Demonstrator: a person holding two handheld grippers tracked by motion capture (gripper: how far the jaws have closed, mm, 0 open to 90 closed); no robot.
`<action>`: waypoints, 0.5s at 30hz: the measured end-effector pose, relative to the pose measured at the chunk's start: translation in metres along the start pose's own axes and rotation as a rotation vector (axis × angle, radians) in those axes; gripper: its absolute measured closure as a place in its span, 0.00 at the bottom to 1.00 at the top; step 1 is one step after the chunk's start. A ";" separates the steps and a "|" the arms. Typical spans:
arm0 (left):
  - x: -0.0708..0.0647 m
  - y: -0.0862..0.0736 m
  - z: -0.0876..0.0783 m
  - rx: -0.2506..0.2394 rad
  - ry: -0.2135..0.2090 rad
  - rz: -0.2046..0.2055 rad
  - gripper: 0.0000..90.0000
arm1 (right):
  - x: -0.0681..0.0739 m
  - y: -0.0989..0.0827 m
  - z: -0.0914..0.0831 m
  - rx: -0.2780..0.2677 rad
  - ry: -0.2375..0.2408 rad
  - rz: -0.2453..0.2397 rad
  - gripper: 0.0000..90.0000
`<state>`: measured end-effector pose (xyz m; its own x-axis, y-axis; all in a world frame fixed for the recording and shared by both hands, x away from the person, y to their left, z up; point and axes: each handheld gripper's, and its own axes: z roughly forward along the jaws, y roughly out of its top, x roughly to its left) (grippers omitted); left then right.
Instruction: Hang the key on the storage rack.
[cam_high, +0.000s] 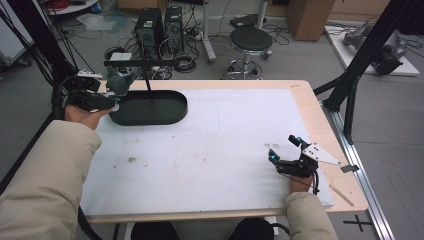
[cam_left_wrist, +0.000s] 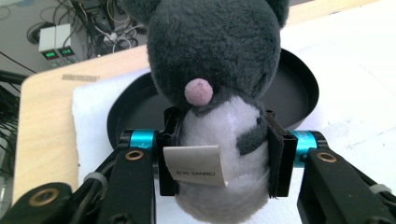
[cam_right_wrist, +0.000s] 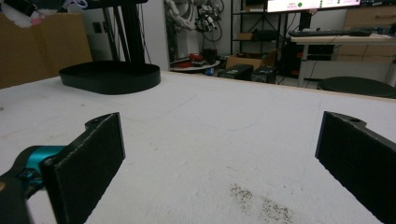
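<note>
The left gripper (cam_left_wrist: 223, 154) clamps a grey plush toy (cam_left_wrist: 219, 84) just above the black tray's (cam_high: 170, 112) near end. The right gripper (cam_high: 285, 150) rests well apart from the tray, jaws spread wide on nothing

A lab: computer towers (cam_high: 160, 27) amid floor cables, a stool (cam_high: 250, 42), monitor (cam_right_wrist: 313, 4) and black rig frames.

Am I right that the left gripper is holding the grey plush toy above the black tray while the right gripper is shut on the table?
Not quite: the right gripper is open, as the right gripper view shows. The left gripper does hold the grey plush toy above the black tray.
</note>
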<state>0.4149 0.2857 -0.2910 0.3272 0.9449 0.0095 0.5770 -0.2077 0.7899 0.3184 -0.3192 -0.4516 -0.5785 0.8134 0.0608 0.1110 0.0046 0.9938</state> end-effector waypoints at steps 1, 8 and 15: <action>0.001 0.002 0.000 -0.001 0.003 0.001 0.63 | 0.000 0.000 0.000 0.000 -0.001 0.001 0.01; 0.003 0.011 0.003 0.003 0.013 -0.015 0.63 | 0.000 0.000 0.000 0.000 0.000 0.002 0.01; 0.004 0.016 0.008 -0.005 0.031 -0.027 0.63 | 0.000 0.000 0.000 0.001 0.000 0.001 0.01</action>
<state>0.4315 0.2846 -0.2826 0.2885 0.9575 0.0071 0.5818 -0.1812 0.7929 0.3184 -0.3193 -0.4516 -0.5783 0.8135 0.0621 0.1122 0.0039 0.9937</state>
